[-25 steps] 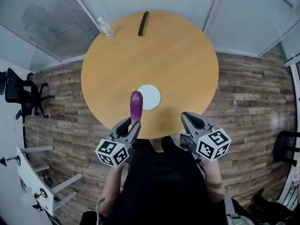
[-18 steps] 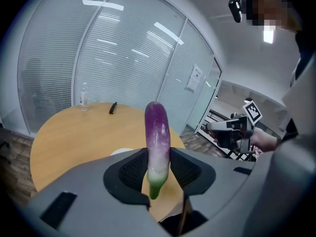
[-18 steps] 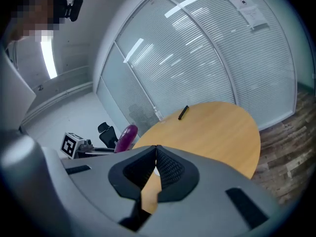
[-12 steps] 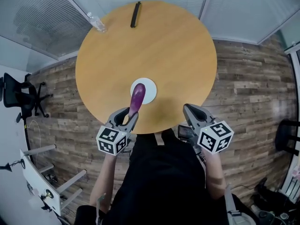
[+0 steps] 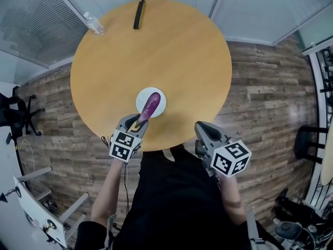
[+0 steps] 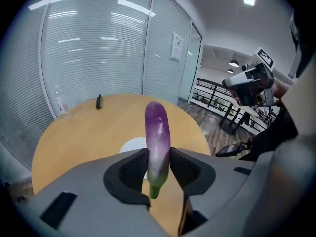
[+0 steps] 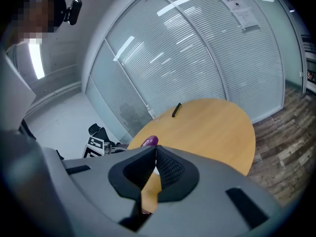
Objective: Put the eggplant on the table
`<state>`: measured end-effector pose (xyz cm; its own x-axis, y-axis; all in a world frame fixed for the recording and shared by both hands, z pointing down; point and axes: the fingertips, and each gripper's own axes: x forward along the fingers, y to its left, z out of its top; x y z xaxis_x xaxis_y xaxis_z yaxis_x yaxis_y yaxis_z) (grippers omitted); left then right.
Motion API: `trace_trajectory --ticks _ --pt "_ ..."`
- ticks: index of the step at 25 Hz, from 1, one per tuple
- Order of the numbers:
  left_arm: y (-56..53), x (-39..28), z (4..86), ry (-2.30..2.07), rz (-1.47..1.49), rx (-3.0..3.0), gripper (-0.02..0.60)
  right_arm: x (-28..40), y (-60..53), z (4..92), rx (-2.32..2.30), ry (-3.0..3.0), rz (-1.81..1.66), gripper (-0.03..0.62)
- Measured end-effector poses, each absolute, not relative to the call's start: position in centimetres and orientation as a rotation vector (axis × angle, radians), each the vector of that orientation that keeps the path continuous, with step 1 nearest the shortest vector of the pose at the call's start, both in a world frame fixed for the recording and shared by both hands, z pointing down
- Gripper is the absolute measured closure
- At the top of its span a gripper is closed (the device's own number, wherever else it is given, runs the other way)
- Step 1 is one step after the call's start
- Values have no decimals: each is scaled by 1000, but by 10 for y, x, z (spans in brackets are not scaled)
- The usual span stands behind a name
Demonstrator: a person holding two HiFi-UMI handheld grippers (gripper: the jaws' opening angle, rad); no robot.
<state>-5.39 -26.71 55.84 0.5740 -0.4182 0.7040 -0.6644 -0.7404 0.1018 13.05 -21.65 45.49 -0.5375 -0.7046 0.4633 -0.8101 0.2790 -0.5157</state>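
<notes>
A purple eggplant (image 5: 150, 105) with a green stalk end is clamped in my left gripper (image 5: 138, 123). It sticks out forward over the white disc (image 5: 157, 96) on the round wooden table (image 5: 171, 56). In the left gripper view the pads press both sides of the eggplant (image 6: 158, 127) near its stalk, and the purple end points away, above the white disc (image 6: 129, 144). My right gripper (image 5: 202, 127) hangs at the table's near edge, shut and empty. In the right gripper view its jaws (image 7: 154, 156) meet, with the eggplant's tip (image 7: 149, 141) just beyond them.
A black bar-shaped object (image 5: 139, 7) lies at the table's far edge, and a clear bottle (image 5: 94, 24) stands at the far left edge. Glass walls with blinds (image 6: 89, 48) ring the table. Office chairs (image 5: 15, 111) stand on the wood floor to the left.
My left gripper has come down toward the table with the eggplant, which now leans to the right over the white disc. The right gripper has hardly moved.
</notes>
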Motion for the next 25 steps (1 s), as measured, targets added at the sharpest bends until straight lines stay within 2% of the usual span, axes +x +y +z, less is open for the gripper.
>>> trace_trajectory --ticks 25 --pt "-300 -56 667 -733 1162 2319 426 121 -198 475 1446 -2254 1172 577"
